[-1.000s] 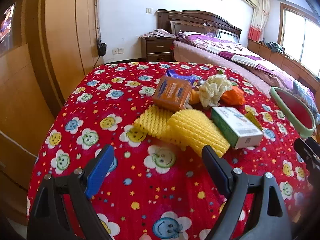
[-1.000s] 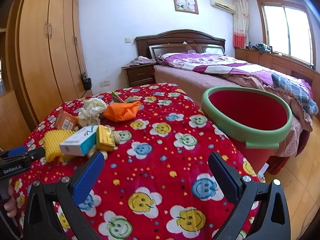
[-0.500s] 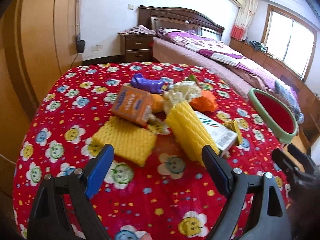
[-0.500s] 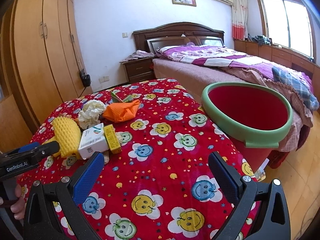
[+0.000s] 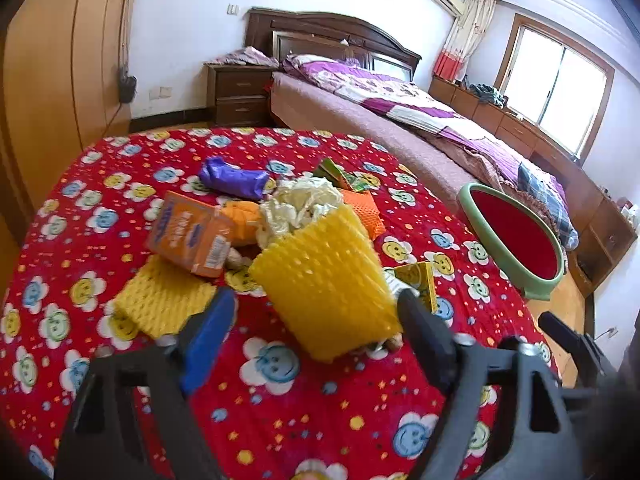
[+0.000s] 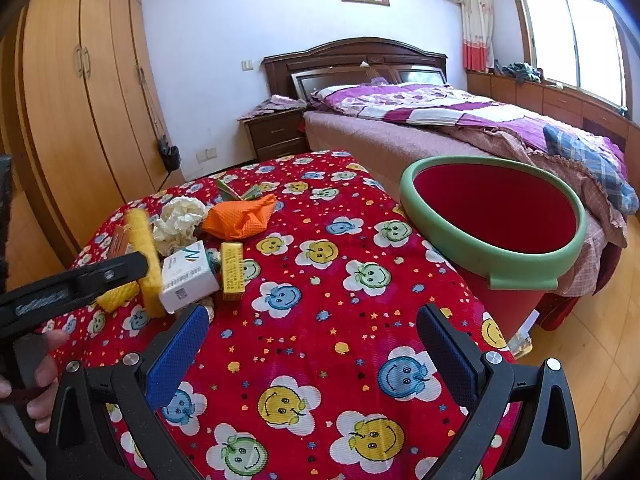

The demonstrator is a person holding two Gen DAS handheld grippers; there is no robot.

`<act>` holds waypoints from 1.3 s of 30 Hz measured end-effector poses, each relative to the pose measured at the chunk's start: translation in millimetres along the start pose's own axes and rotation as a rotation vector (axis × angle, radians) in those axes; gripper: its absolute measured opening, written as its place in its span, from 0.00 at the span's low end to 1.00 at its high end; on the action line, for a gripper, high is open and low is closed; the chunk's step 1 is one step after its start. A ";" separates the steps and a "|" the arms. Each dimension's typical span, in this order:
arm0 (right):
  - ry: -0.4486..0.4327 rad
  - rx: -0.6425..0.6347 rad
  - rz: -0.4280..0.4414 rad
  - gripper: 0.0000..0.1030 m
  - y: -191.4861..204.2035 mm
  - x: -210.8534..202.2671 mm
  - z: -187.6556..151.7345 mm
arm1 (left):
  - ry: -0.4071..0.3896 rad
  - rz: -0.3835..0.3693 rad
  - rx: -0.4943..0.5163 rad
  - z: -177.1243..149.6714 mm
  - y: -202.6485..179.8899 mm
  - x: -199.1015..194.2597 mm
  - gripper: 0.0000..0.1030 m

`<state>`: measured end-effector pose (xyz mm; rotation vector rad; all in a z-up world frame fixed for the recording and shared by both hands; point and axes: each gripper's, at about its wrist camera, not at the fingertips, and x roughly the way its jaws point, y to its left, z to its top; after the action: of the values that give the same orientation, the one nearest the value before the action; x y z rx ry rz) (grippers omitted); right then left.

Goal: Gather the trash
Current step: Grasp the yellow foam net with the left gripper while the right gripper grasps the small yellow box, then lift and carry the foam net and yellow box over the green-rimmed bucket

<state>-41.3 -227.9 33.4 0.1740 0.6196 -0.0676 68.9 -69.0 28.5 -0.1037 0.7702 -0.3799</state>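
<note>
Trash lies piled on the red flower-print tablecloth (image 5: 100, 208). My left gripper (image 5: 316, 300) is at the pile with its jaws closing; a yellow foam net (image 5: 328, 280) stands on edge between them, near the right finger and clear of the blue left pad (image 5: 208, 332). In the right wrist view the same foam net (image 6: 144, 256) stands at the left gripper's finger (image 6: 80, 280). Behind it lie an orange box (image 5: 188, 236), a flat yellow foam sheet (image 5: 160, 300), crumpled white paper (image 5: 300, 204) and a purple bag (image 5: 234, 178). My right gripper (image 6: 312, 316) is open over bare cloth.
A red bin with a green rim (image 6: 492, 256) stands off the table's right edge. A white box (image 6: 188, 276), a small yellow box (image 6: 232, 268) and an orange mesh (image 6: 240, 216) lie nearby. Beyond are a bed (image 6: 440, 120), a nightstand (image 6: 276, 136) and a wardrobe (image 6: 80, 100).
The left gripper has moved forward into the pile and its jaws have narrowed. The yellow foam net went from lying flat to standing on edge between them. The right gripper stayed put.
</note>
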 end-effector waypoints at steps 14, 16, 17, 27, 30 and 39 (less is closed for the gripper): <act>0.033 0.037 0.025 1.00 -4.6 11.3 7.8 | 0.096 -0.090 -0.099 6.7 11.1 37.3 0.54; 0.044 0.036 0.032 1.00 -0.9 15.8 11.2 | 0.100 -0.114 -0.107 7.2 14.7 38.1 0.45; 0.050 0.035 0.033 0.99 1.0 17.9 12.4 | 0.103 -0.121 -0.109 7.7 16.5 38.7 0.43; 0.142 -0.011 0.035 0.67 31.2 56.2 25.2 | 0.067 -0.212 -0.088 10.7 23.3 33.3 0.28; 0.171 -0.025 0.034 0.51 39.7 67.9 24.6 | 0.051 -0.231 -0.065 11.2 22.5 31.2 0.27; 0.235 0.017 0.059 0.28 32.1 81.2 21.1 | 0.039 -0.231 -0.056 13.4 19.6 31.0 0.27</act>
<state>40.4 -201.1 7.5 0.2181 0.8478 0.0053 104.3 -63.0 13.1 -0.2391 0.8100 -0.5806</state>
